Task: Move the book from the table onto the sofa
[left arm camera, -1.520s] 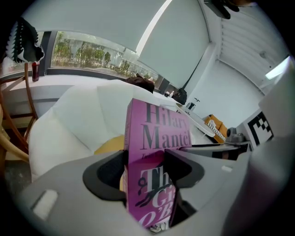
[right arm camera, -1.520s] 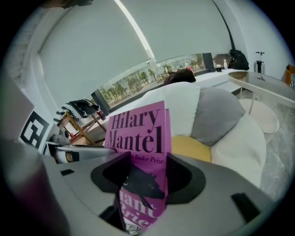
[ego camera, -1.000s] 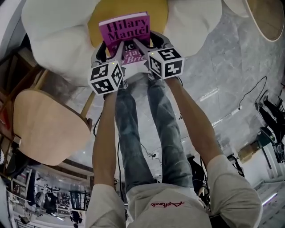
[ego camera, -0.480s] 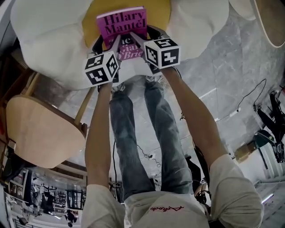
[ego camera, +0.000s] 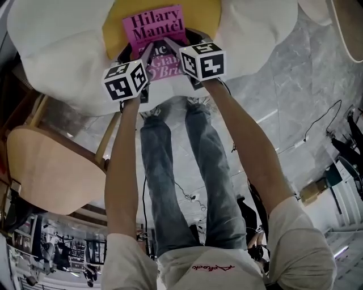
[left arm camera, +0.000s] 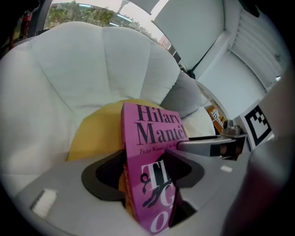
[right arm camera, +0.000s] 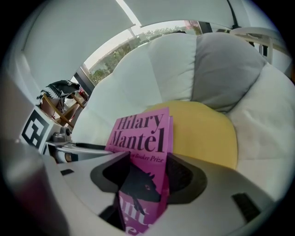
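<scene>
Where it is held over the yellow cushion point(ego camera: 207, 17) of the sofa point(ego camera: 62, 45), left gripper point(ego camera: 147, 52) and right gripper point(ego camera: 171, 46) each clamped on its near end, the book point(ego camera: 154, 29) looks light, bendy, slick-covered: best gripped near the spine.

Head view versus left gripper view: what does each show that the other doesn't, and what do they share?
Only the head view shows the person's legs, the pale floor and a wooden chair. Only the left gripper view shows the left gripper with its jaws pressed on the book, and windows behind the sofa. Both show the pink book, the yellow cushion, the white sofa and the right gripper.
</scene>
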{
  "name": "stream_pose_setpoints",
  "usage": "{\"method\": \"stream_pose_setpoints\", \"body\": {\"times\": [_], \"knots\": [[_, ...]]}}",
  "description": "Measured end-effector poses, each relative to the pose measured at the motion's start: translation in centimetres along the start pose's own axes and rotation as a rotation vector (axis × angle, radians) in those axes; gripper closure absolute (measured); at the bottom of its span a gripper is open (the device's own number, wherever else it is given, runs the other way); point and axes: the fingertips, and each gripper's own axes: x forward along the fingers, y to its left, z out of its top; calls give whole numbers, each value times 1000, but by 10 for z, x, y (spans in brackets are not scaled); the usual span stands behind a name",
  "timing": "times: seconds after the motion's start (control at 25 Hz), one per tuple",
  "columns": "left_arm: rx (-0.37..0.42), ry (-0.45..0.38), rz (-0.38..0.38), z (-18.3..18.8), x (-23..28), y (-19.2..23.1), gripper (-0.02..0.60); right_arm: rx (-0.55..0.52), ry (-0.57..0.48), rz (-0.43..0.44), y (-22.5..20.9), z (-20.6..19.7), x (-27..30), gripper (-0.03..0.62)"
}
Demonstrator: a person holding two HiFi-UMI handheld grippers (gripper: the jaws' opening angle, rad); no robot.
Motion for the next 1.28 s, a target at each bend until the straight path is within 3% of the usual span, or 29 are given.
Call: {"method": "stream_pose_setpoints", "body": {"times": [0.36,0.64,0.8,0.96,1.28], "knots": [[-48,-58,34,19,-13,12,312,-48,-61,-65,-10,15,-16,349],[-24,-88,33,28,-36,2,319,-70,-66,-66,-2,18,-36,355],[-14,-91,15,25,-47,-12,392,-97,-60,-65,6,19,-49,493],[12,-113,-2,26,-58,-28,566,-111,-63,-53,14,25,-61,551],[27,-148,-25,30,-89,-48,572,-133,-64,-24,32,25,-89,585]]}}
